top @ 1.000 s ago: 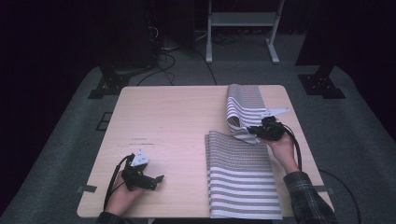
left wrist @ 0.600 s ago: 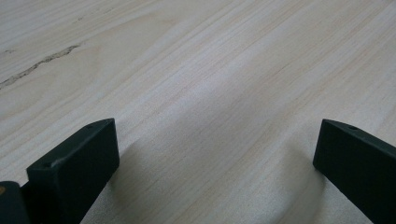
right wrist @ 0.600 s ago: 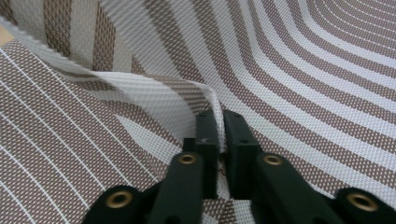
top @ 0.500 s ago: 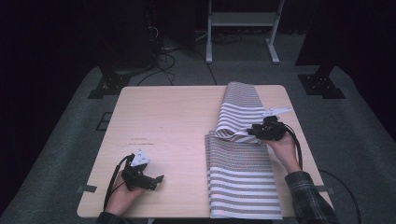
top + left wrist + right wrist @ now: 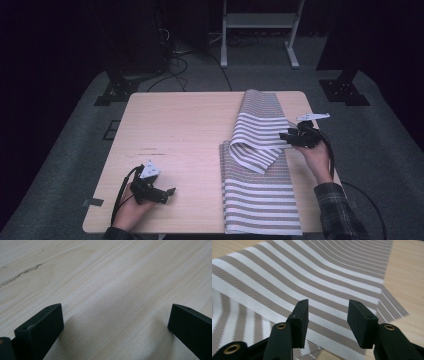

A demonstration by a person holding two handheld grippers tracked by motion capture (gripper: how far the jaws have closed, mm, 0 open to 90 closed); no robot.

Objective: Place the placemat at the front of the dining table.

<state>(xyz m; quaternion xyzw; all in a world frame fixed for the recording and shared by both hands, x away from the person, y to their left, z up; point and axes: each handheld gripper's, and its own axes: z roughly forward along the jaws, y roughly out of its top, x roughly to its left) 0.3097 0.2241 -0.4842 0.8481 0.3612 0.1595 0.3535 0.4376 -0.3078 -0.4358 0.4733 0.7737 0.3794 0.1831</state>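
High view: right gripper point(image 5: 289, 138) just let go of striped cloth point(image 5: 260, 190).
Its fingers point(image 5: 300, 315) had just been opening, nothing pinched; the folded-over flap lay just ahead, beneath them. Cloth ran long from near to far edge on the counter point(image 5: 175, 130) right side. Left gripper point(image 5: 167, 194), fingers spread and empty, sat well apart.

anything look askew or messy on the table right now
Yes: the striped grey-and-white woven mat is folded crookedly, its far half flopped back at a slant over the near half on the light wooden table, edges not lined up.
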